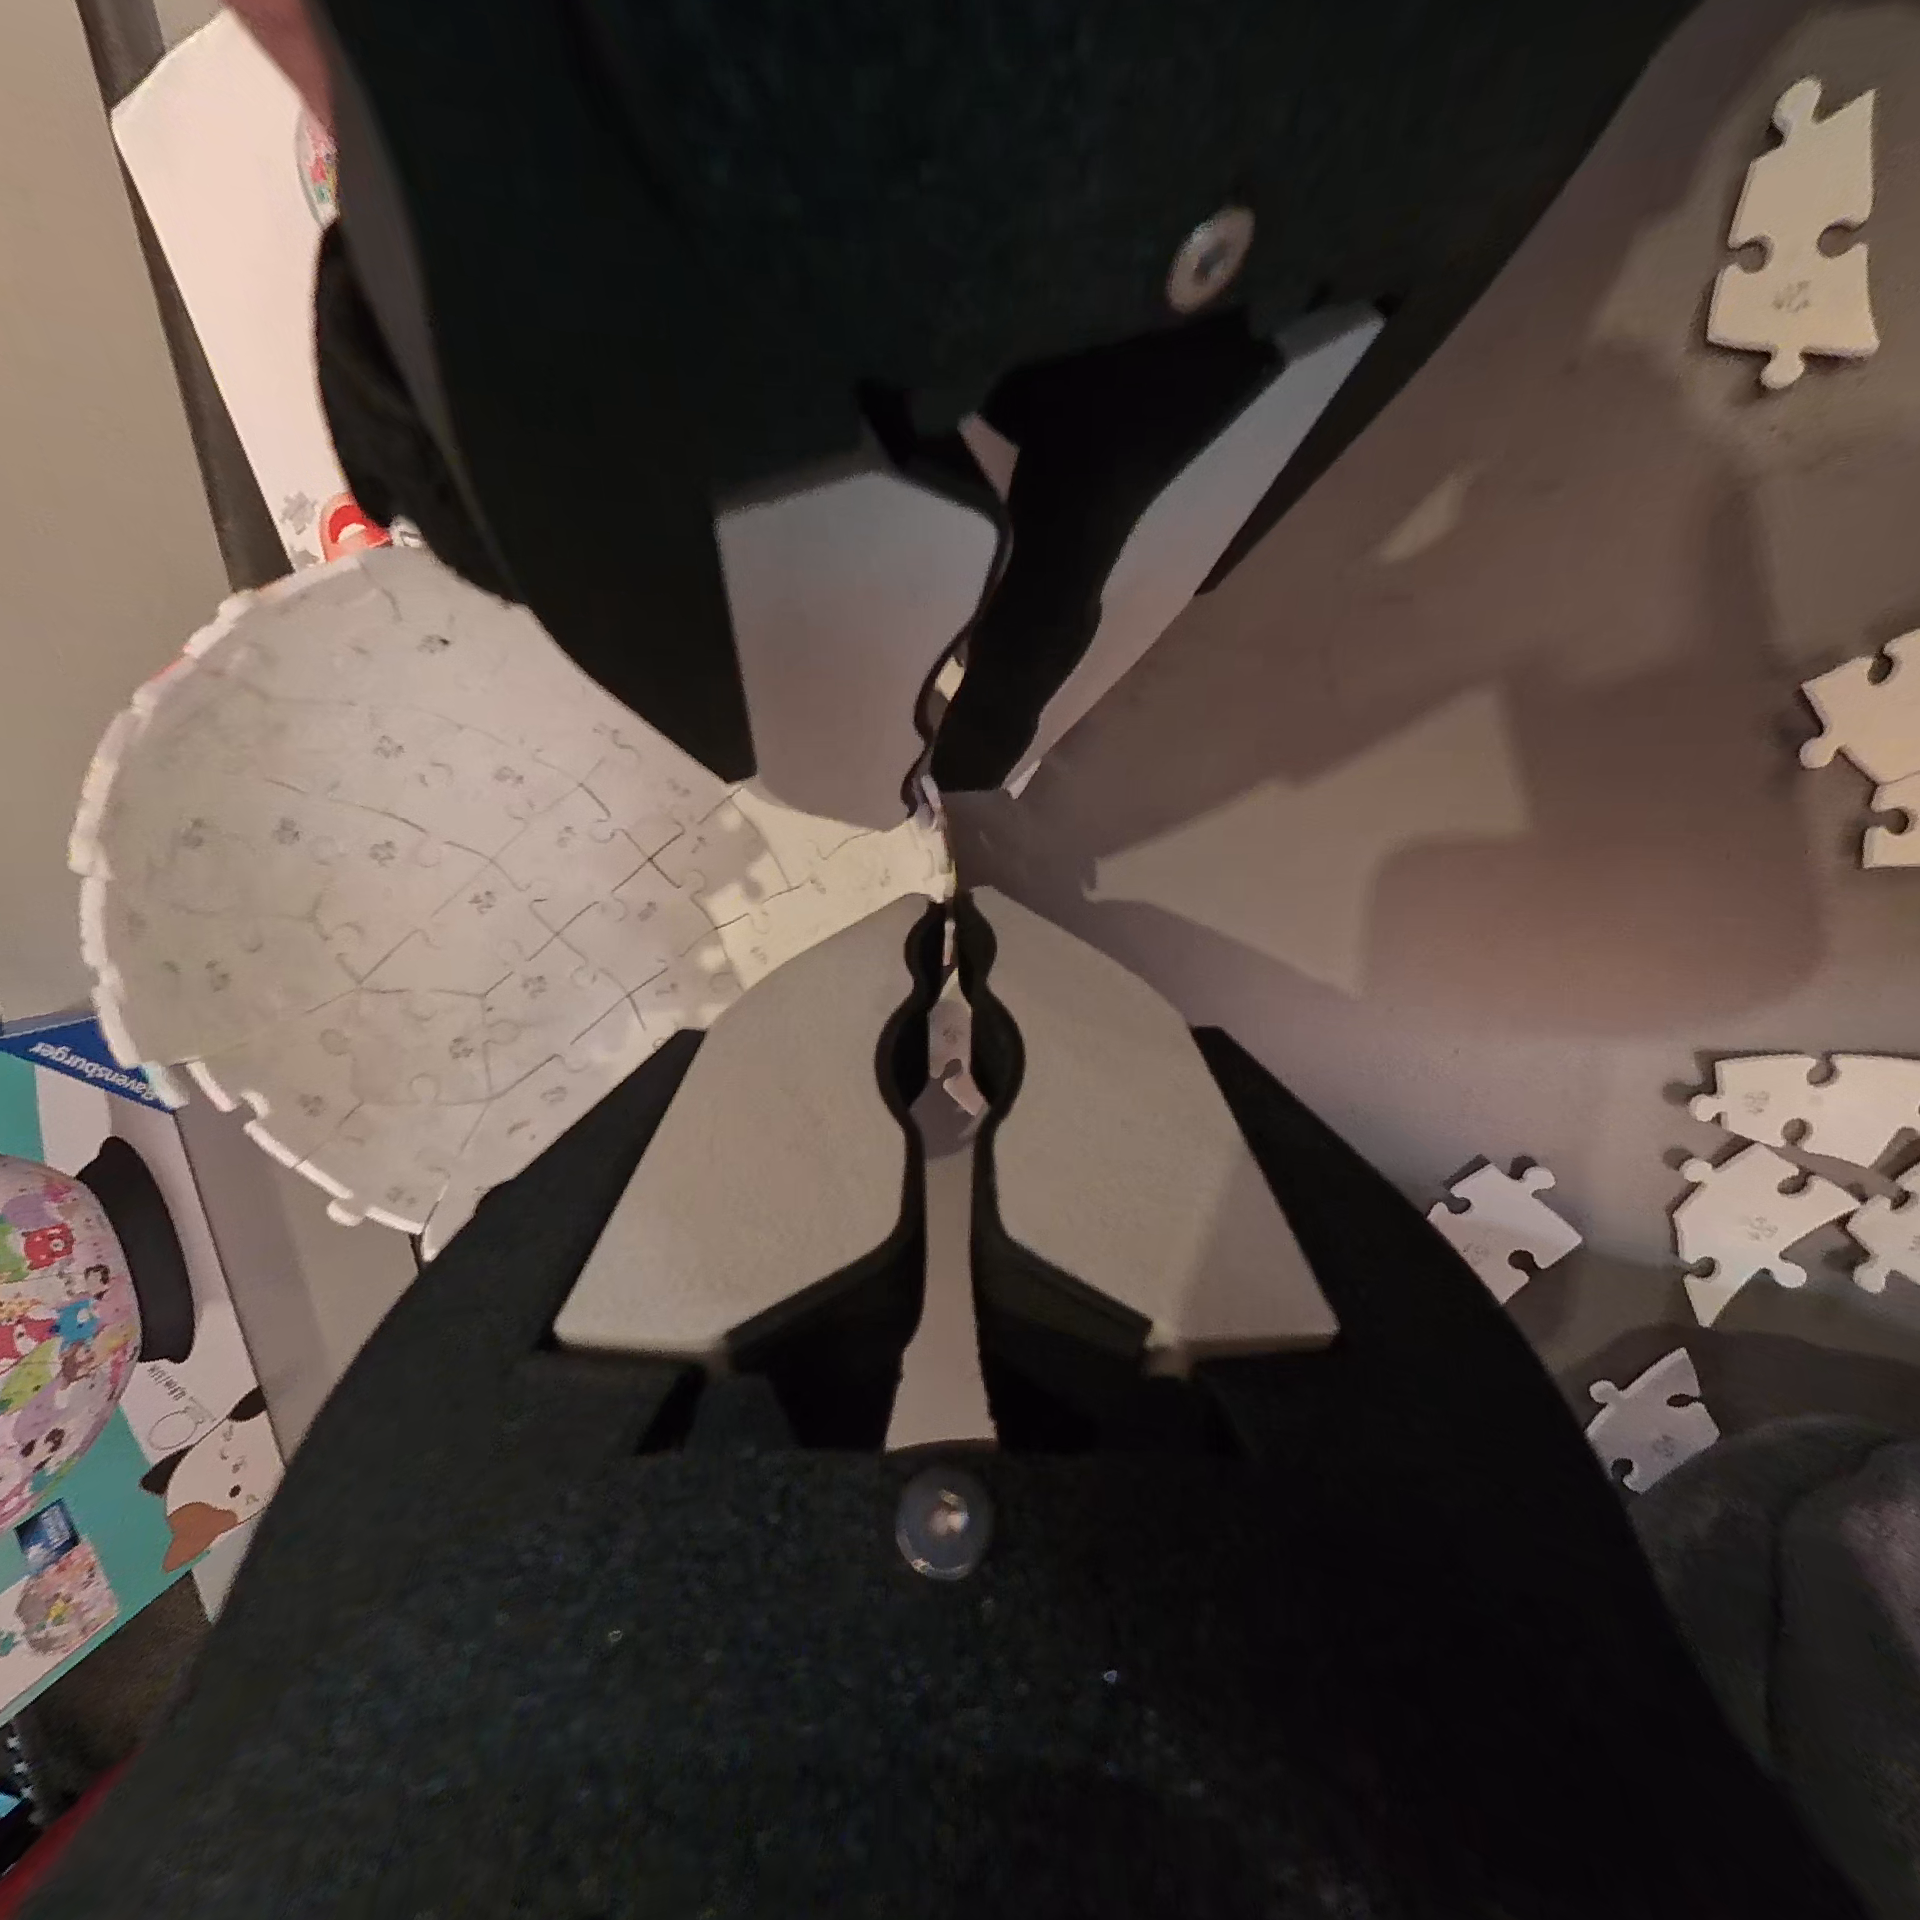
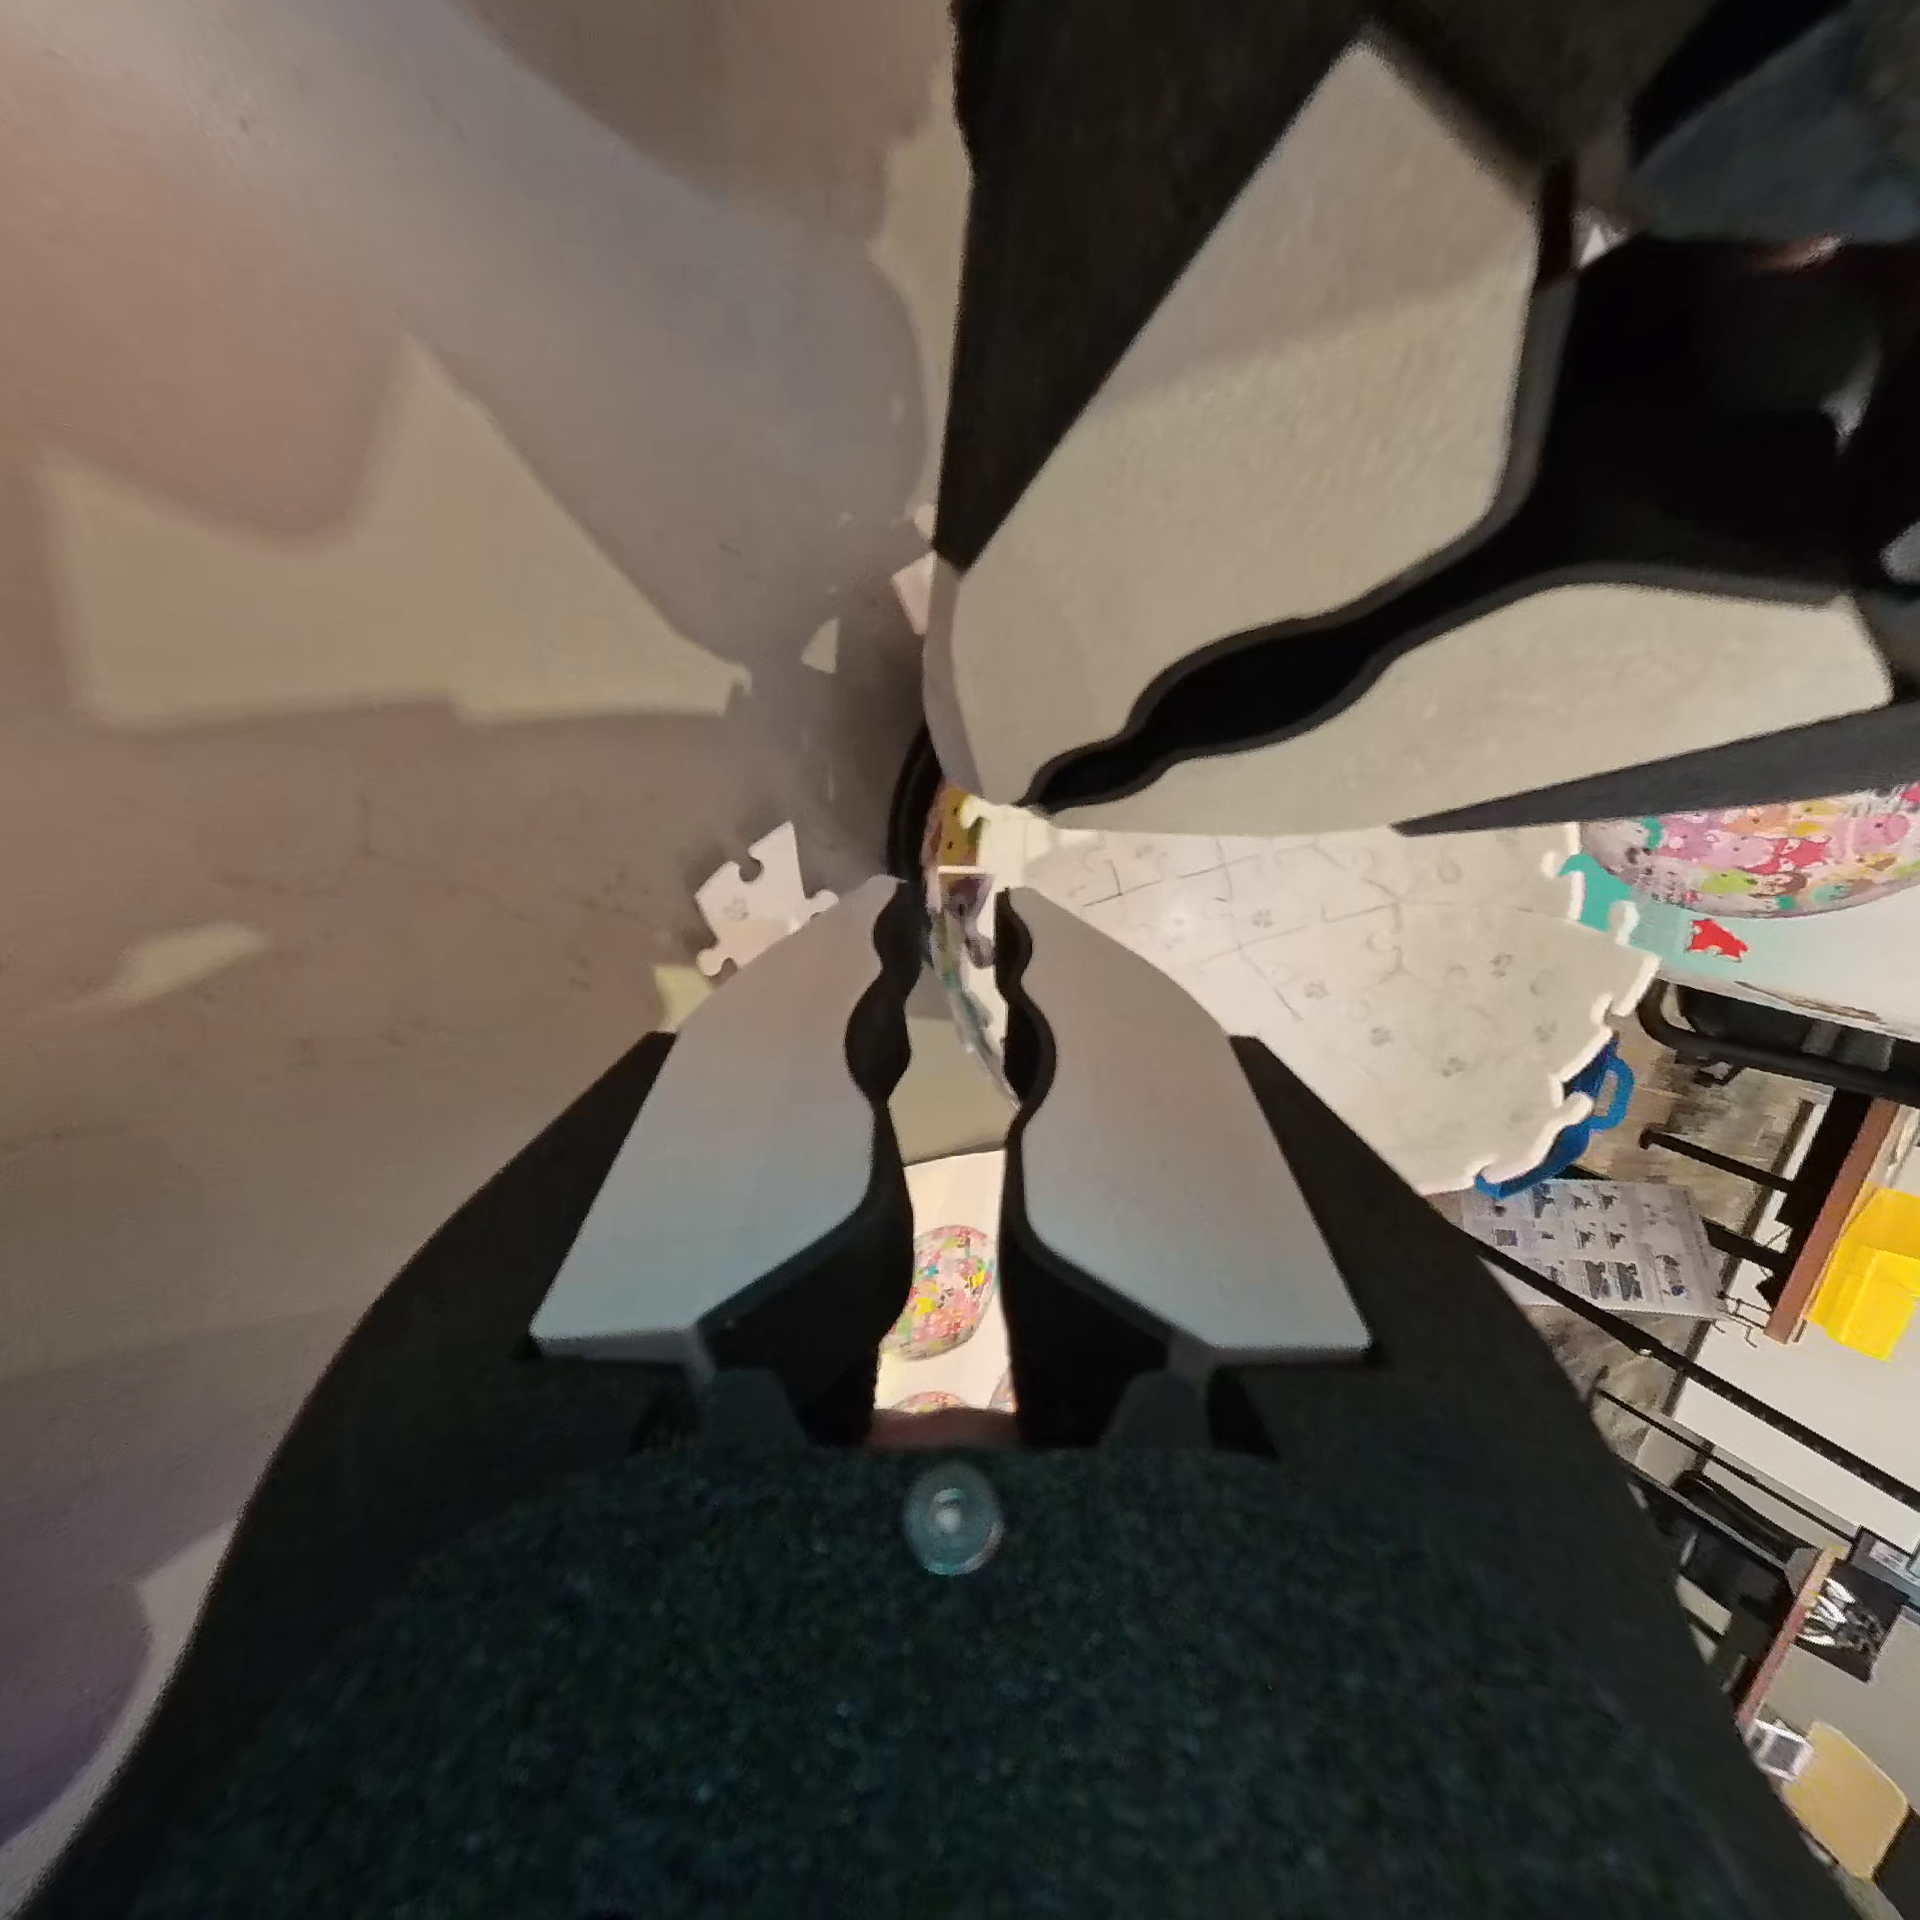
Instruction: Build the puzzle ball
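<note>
**Both grippers pinch the half-built puzzle ball at one spot**

The puzzle ball (image 1: 395, 894) is a curved white shell of joined pieces, its inner side showing faint printed marks on each piece, held up off the grey table (image 1: 1455, 644). The left gripper (image 1: 940, 920) has its fingers nearly together, clamped on the shell's edge. The right gripper (image 2: 951, 914) meets it tip to tip at that same edge, fingers closed on a coloured piece (image 2: 961, 904) at the shell's rim. Loose pieces (image 1: 1797, 1174) lie white side up on the table, on the far side of the grippers from the shell. Beyond the shell stands the puzzle box (image 1: 94, 1382), teal with a pink printed ball and a blue brand strip bearing writing.
</note>
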Demonstrator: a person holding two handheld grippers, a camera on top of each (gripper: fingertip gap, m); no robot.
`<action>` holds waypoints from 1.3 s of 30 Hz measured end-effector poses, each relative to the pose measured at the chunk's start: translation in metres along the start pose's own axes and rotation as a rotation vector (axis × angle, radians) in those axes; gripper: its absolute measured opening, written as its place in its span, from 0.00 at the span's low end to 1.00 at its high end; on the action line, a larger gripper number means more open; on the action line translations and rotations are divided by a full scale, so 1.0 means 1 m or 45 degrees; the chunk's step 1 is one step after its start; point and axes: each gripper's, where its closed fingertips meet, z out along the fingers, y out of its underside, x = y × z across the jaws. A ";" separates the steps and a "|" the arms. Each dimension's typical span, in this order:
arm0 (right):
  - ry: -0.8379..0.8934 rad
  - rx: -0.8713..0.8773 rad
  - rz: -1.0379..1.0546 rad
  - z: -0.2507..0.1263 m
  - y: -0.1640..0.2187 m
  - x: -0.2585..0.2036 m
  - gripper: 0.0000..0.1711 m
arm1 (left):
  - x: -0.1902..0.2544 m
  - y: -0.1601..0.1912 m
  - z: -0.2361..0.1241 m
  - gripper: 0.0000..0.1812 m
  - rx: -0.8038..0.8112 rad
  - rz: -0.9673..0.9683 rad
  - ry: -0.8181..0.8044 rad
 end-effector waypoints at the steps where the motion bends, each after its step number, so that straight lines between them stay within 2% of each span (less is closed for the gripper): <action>1: 0.000 0.001 0.001 0.000 0.000 0.000 0.08 | 0.000 0.000 0.000 0.01 0.000 -0.001 0.002; 23: 0.013 0.003 -0.053 0.001 0.001 0.001 0.05 | -0.002 0.001 0.000 0.01 0.022 0.007 0.001; 30: -0.001 -0.005 -0.043 -0.002 0.002 -0.001 0.09 | -0.003 0.001 0.000 0.01 0.016 0.040 -0.016; 39: 0.021 -0.022 -0.035 -0.003 0.004 0.002 0.09 | -0.004 0.002 0.000 0.01 0.015 0.038 -0.022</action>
